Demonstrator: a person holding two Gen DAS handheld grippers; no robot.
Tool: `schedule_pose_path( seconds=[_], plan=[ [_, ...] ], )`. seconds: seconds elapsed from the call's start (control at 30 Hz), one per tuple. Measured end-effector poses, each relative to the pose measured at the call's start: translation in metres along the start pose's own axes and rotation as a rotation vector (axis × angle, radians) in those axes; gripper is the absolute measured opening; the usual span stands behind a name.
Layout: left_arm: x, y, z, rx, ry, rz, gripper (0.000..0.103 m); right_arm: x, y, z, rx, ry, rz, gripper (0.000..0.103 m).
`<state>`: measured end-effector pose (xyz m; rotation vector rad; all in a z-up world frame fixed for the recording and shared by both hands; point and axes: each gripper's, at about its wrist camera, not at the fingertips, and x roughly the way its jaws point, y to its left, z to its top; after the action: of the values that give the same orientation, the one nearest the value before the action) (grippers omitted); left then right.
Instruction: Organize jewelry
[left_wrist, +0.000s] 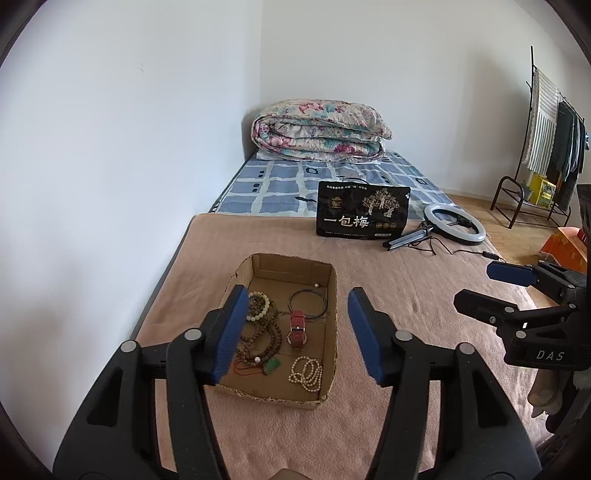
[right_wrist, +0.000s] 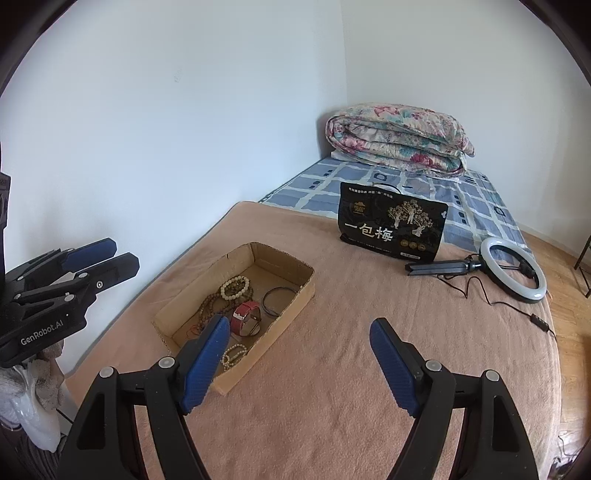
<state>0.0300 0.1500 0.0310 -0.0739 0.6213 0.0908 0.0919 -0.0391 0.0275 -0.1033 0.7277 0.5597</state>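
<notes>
Open brown cardboard tray (left_wrist: 330, 280) rests on the pink blanket (left_wrist: 406, 295), holding a red-strapped watch (left_wrist: 297, 329), beaded bracelets (left_wrist: 258, 306), white pearl strand (left_wrist: 306, 373) and dark bangle (left_wrist: 307, 303). Left gripper (left_wrist: 293, 334) and right gripper (right_wrist: 297, 363) hover above, fingers spread apart, gripping nothing.

White walls (left_wrist: 129, 147) meet in a corner behind the bed (left_wrist: 332, 177). A folded quilt (left_wrist: 317, 129) lies at its far end, against the corner. Wooden floor (left_wrist: 476, 210) runs along the bed's right edge, where a clothes rack (left_wrist: 546, 147) stands. Daylight is soft.
</notes>
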Motion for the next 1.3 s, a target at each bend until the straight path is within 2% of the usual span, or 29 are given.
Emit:
schedule_pose_path(
  seconds=[0.1, 0.2, 0.3, 0.47, 0.53, 0.6, 0.7, 1.03, 1.1, 1.3],
  plan=[
    [-0.006, -0.005, -0.007, -0.01, 0.013, -0.008, 0.066, -0.008, -0.009, -0.009, 0.01, -0.009, -0.009, 0.082],
    [-0.011, -0.009, -0.016, 0.002, 0.014, 0.005, 0.07, -0.015, -0.015, -0.018, 0.008, -0.028, -0.033, 0.091],
    [-0.017, -0.012, -0.025, 0.005, 0.008, 0.011, 0.075, -0.019, -0.021, -0.024, 0.011, -0.044, -0.039, 0.094],
    [-0.022, -0.019, -0.035, 0.021, 0.009, 0.027, 0.075, -0.019, -0.025, -0.031, 0.018, -0.068, -0.054, 0.102],
    [-0.024, -0.023, -0.04, 0.042, -0.001, 0.044, 0.08, -0.019, -0.024, -0.034, 0.013, -0.08, -0.063, 0.102],
    [-0.027, -0.026, -0.042, 0.05, -0.014, 0.051, 0.091, -0.019, -0.023, -0.035, 0.007, -0.083, -0.068, 0.103],
    [-0.03, -0.029, -0.045, 0.056, -0.035, 0.069, 0.098, -0.018, -0.025, -0.037, 0.009, -0.088, -0.066, 0.103],
    [-0.024, -0.029, -0.049, 0.06, -0.04, 0.108, 0.099, -0.016, -0.034, -0.041, 0.052, -0.101, -0.09, 0.103],
    [-0.025, -0.028, -0.049, 0.045, -0.042, 0.098, 0.103, -0.015, -0.036, -0.041, 0.051, -0.101, -0.103, 0.103],
    [-0.025, -0.032, -0.05, 0.053, -0.037, 0.088, 0.103, -0.015, -0.041, -0.046, 0.073, -0.1, -0.124, 0.103]
  ],
)
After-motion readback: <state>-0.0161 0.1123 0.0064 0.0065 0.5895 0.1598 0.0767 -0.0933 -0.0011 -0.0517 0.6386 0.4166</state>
